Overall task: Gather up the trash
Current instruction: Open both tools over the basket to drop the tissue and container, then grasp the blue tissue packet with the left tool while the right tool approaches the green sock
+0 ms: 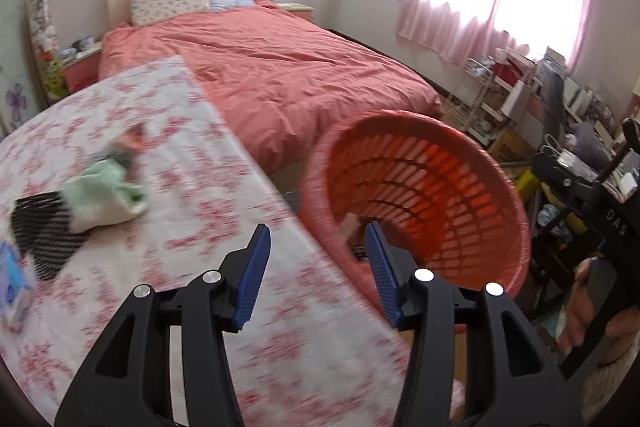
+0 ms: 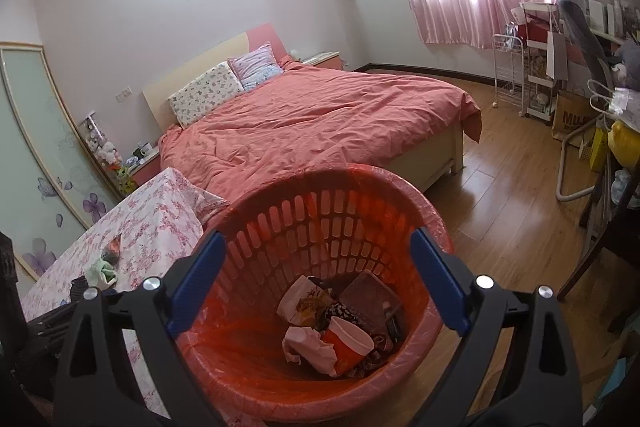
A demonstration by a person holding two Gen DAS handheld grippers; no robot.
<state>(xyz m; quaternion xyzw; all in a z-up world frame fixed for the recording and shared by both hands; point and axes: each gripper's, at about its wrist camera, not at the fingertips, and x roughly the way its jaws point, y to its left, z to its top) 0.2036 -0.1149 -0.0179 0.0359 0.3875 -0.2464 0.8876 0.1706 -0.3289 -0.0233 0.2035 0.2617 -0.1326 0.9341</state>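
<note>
A red slatted basket (image 1: 440, 195) lined with a pink bag stands beside the floral-cloth table (image 1: 200, 227). My left gripper (image 1: 317, 227) hovers open over the table's edge, next to the basket rim, with nothing between its blue pads. On the table lie a crumpled green-white piece (image 1: 108, 199), a black netted item (image 1: 44, 231) and a blue-white pack (image 1: 12, 283). My right gripper (image 2: 317, 233) stands wide open above the basket (image 2: 360, 171), gripping nothing. Inside the basket lie a red paper cup (image 2: 346, 343), crumpled tissue (image 2: 308, 343) and wrappers (image 2: 304, 301).
A bed with a coral duvet (image 2: 320, 123) fills the room behind the table. Shelves and clutter (image 2: 560, 75) line the right wall under pink curtains. Wooden floor (image 2: 500, 207) lies to the right of the basket. A hand (image 1: 580, 311) grips the right tool's handle.
</note>
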